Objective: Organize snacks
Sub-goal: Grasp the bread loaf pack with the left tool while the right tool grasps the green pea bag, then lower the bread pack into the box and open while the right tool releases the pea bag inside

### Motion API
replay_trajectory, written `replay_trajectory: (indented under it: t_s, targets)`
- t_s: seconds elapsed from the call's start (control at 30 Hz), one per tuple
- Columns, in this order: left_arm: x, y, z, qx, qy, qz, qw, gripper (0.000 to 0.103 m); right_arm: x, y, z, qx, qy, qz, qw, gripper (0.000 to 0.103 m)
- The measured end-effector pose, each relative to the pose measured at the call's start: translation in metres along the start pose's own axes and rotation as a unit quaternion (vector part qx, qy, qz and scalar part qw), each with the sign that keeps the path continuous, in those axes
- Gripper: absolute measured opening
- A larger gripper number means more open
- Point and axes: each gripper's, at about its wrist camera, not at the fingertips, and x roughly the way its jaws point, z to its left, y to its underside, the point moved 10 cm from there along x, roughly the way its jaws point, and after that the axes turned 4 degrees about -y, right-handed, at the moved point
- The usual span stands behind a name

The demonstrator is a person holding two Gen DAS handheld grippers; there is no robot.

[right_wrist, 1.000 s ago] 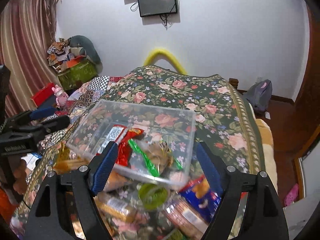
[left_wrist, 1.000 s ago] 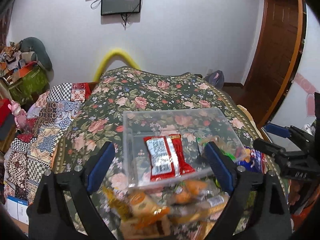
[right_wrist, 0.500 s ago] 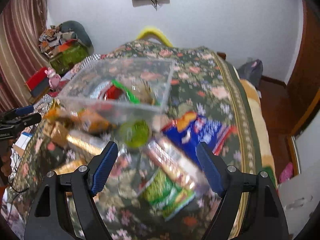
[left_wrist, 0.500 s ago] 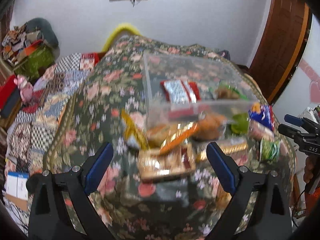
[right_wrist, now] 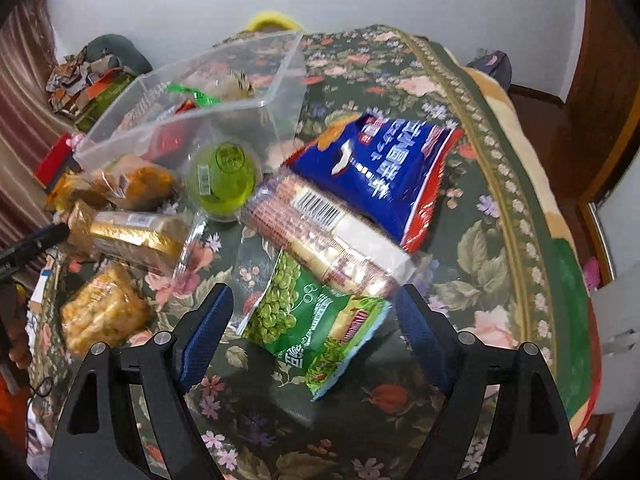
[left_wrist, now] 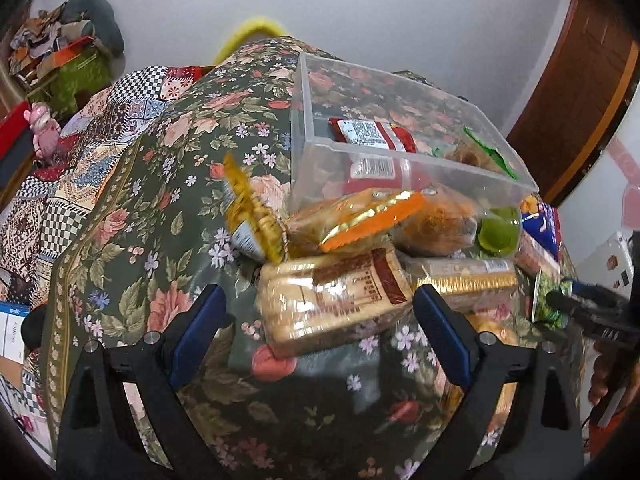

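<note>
A clear plastic bin (left_wrist: 308, 120) (right_wrist: 280, 76) stands on the floral cloth and holds a red packet (left_wrist: 368, 134) and a green-edged snack (left_wrist: 486, 154). Loose snacks lie in front of it. My left gripper (left_wrist: 320, 326) is open and empty, straddling a clear pack of biscuits (left_wrist: 332, 300). My right gripper (right_wrist: 312, 322) is open and empty over a green pea packet (right_wrist: 308, 324). A long biscuit roll (right_wrist: 316, 232), a blue chip bag (right_wrist: 384, 168) and a green jelly cup (right_wrist: 222, 178) lie beyond it.
A gold wafer pack (right_wrist: 132, 236) (left_wrist: 464, 278), an orange snack bag (left_wrist: 372, 216) and a yellow cracker pack (right_wrist: 102, 312) lie among the pile. The table edge (right_wrist: 560, 280) drops off at right. A patchwork cloth (left_wrist: 60, 160) and clutter lie at left.
Both grippers have dropped lower and closer to the loose snacks; the bin now sits farther up in both views. Both stay open and empty.
</note>
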Motion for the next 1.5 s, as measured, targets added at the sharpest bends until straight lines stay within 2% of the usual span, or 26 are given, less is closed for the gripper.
replay_trajectory:
  t_s: [0.2, 0.3, 0.37, 0.43, 0.47, 0.57, 0.77, 1.07, 1.5]
  targets:
    - [0.007, 0.001, -0.009, 0.005, 0.008, 0.009, 0.9999, 0.096, 0.003, 0.011, 0.000, -0.012, 0.021, -0.002, 1.000, 0.081]
    - [0.014, 0.005, -0.011, 0.010, 0.000, 0.015, 0.9998, 0.096, -0.003, 0.015, -0.002, -0.014, 0.025, -0.009, 1.000, 0.069]
    - [0.019, 0.005, -0.008, 0.005, -0.006, 0.017, 0.9998, 0.096, -0.007, 0.017, -0.005, -0.008, 0.019, -0.010, 1.000, 0.055]
    - [0.018, 0.005, -0.006, -0.006, 0.003, 0.014, 0.9999, 0.089, -0.011, 0.017, -0.010, 0.001, 0.013, -0.012, 1.000, 0.045]
    - [0.018, 0.004, -0.007, -0.006, 0.006, 0.014, 0.9999, 0.082, -0.011, 0.016, -0.010, 0.006, 0.006, -0.012, 1.000, 0.042]
    - [0.015, 0.005, -0.010, 0.006, 0.004, 0.011, 0.9999, 0.080, -0.014, 0.016, -0.013, 0.014, -0.003, -0.015, 1.000, 0.033]
    - [-0.004, 0.013, -0.019, 0.039, -0.004, -0.006, 0.9992, 0.080, -0.027, 0.012, -0.011, 0.014, -0.010, -0.031, 0.999, 0.024]
    - [-0.046, 0.001, -0.029, 0.043, 0.016, -0.041, 0.9981, 0.080, -0.048, -0.006, 0.006, -0.008, -0.024, -0.068, 0.997, 0.024]
    - [-0.088, -0.059, -0.042, 0.041, 0.026, -0.111, 0.9927, 0.080, -0.081, -0.072, 0.056, -0.057, -0.056, -0.146, 0.986, 0.024]
